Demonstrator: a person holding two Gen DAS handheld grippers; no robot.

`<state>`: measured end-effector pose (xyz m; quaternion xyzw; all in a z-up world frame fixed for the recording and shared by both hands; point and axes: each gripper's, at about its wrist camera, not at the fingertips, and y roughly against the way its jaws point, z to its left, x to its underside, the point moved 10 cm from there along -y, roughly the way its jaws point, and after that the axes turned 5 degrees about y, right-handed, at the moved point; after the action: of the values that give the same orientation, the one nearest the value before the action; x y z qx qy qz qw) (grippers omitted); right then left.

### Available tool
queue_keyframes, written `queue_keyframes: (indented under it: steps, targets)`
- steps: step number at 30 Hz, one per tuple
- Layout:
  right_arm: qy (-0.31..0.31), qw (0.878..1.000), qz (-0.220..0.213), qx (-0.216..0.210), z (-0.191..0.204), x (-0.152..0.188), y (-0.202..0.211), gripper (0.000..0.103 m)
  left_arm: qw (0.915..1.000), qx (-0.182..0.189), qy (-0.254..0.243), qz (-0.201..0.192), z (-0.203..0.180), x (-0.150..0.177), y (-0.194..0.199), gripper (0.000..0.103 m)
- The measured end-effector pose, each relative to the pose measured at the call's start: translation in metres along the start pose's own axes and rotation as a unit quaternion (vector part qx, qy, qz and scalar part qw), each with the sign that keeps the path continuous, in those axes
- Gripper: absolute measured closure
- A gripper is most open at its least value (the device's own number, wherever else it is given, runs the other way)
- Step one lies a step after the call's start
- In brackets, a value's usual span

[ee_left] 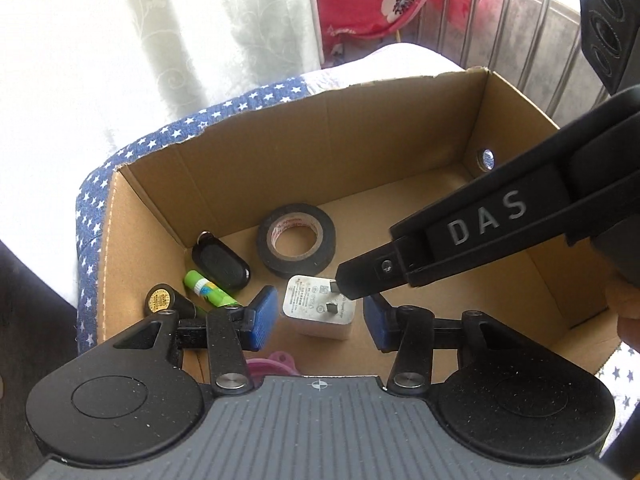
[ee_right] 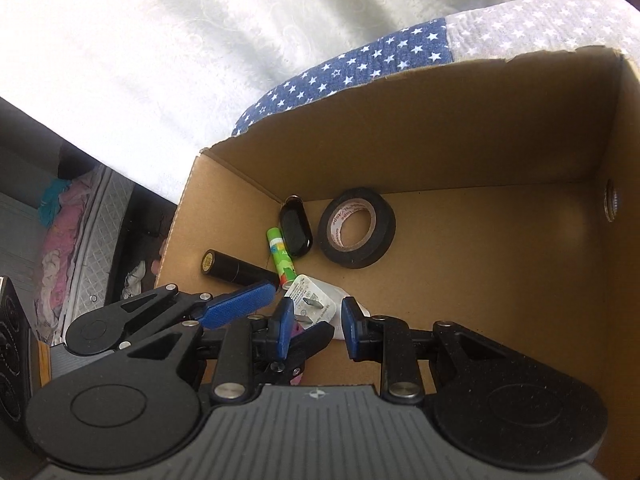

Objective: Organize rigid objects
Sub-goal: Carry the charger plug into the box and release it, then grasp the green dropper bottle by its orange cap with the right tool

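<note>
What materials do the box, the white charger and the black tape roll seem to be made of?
Box: brown corrugated cardboard, matte; the torn top edge shows a rough paper rim.
White charger: probably hard plastic, smooth with a slight sheen, printed text on its face, two dark prongs that look like metal.
Black tape roll: likely vinyl tape, dull black, wound on a printed paper core.

Cardboard box (ee_left: 400,128) on star-print cushion (ee_left: 248,104)

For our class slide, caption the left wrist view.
Open left gripper straddles a white charger in a cardboard box beside black tape.
</note>
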<state>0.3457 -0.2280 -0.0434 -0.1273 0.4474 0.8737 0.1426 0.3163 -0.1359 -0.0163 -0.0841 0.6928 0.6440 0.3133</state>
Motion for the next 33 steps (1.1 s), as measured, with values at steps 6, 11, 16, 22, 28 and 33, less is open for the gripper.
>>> queue_keyframes:
  steps: [6, 11, 16, 22, 28, 33]
  targets:
    - [0.011, 0.996, -0.084, -0.02, 0.014, 0.016, 0.072, 0.074, 0.9971, 0.006, 0.006, -0.076, 0.001, 0.008, 0.064, 0.054]
    - [0.049, 0.985, -0.163, -0.028, 0.031, 0.05, 0.138, 0.074, 0.9881, 0.028, 0.016, -0.15, -0.007, 0.037, 0.119, 0.053]
    - [0.089, 0.975, -0.202, -0.011, 0.041, 0.092, 0.164, 0.056, 0.9726, 0.064, 0.017, -0.223, -0.019, 0.081, 0.139, 0.051]
    - [0.108, 0.975, -0.192, 0.02, 0.04, 0.132, 0.142, 0.054, 0.9717, 0.068, 0.002, -0.227, -0.048, 0.125, 0.113, 0.051]
    - [0.142, 0.975, -0.165, 0.042, 0.055, 0.15, 0.115, 0.054, 0.9711, 0.049, -0.036, -0.231, -0.077, 0.144, 0.088, 0.051]
    - [0.167, 0.974, -0.142, 0.059, 0.062, 0.157, 0.096, 0.054, 0.971, 0.03, -0.051, -0.232, -0.085, 0.139, 0.069, 0.051]
